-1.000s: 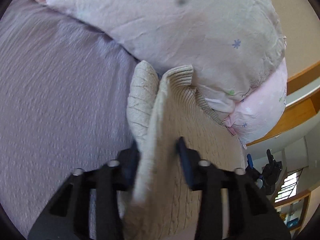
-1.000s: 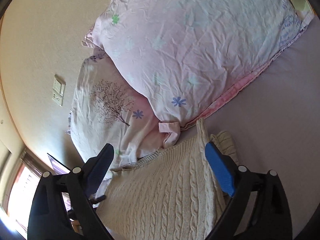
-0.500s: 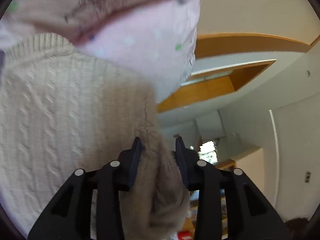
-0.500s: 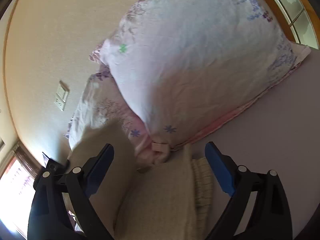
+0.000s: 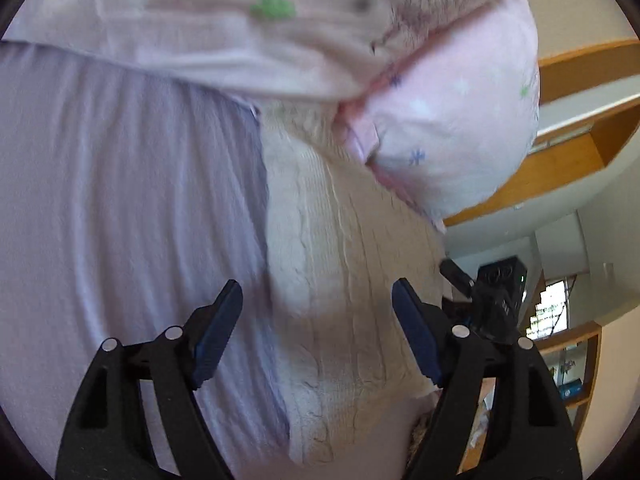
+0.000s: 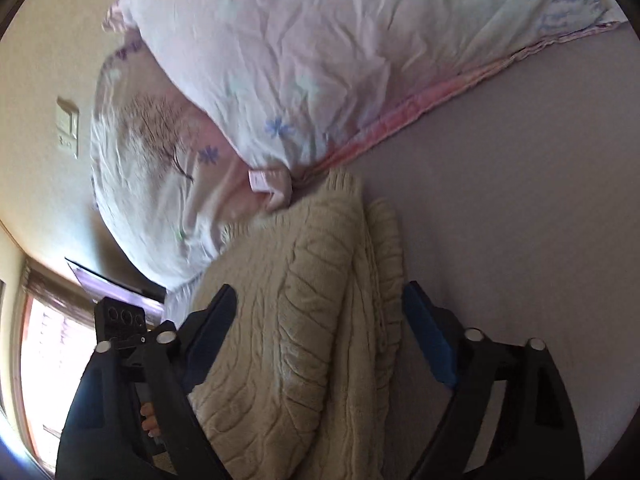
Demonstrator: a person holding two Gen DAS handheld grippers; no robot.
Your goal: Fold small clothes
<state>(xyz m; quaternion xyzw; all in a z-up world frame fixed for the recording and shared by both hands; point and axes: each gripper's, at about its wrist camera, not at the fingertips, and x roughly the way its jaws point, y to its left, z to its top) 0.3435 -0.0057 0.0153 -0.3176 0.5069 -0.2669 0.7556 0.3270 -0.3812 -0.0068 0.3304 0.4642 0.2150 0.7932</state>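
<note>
A cream cable-knit sweater (image 5: pixel 340 248) lies folded lengthwise on the lilac bed sheet (image 5: pixel 120 208), its far end against the pillows. It also shows in the right wrist view (image 6: pixel 304 312) as a thick folded bundle. My left gripper (image 5: pixel 316 324) is open, its blue-padded jaws standing on either side of the sweater and holding nothing. My right gripper (image 6: pixel 320 328) is open too, its jaws straddling the folded sweater without gripping it. The other gripper's black body (image 5: pixel 496 296) shows at the right of the left wrist view.
Two pink floral pillows (image 6: pixel 320 60) lie stacked against the wall at the head of the bed, touching the sweater's far end. A wall switch (image 6: pixel 68 128) and a window (image 6: pixel 44 360) are at the left. Wooden shelving (image 5: pixel 580 128) stands beyond the bed.
My left gripper has opened and let go of the sweater fold it carried across; the sweater now lies folded on the sheet. My right gripper stayed open and moved closer over the sweater.
</note>
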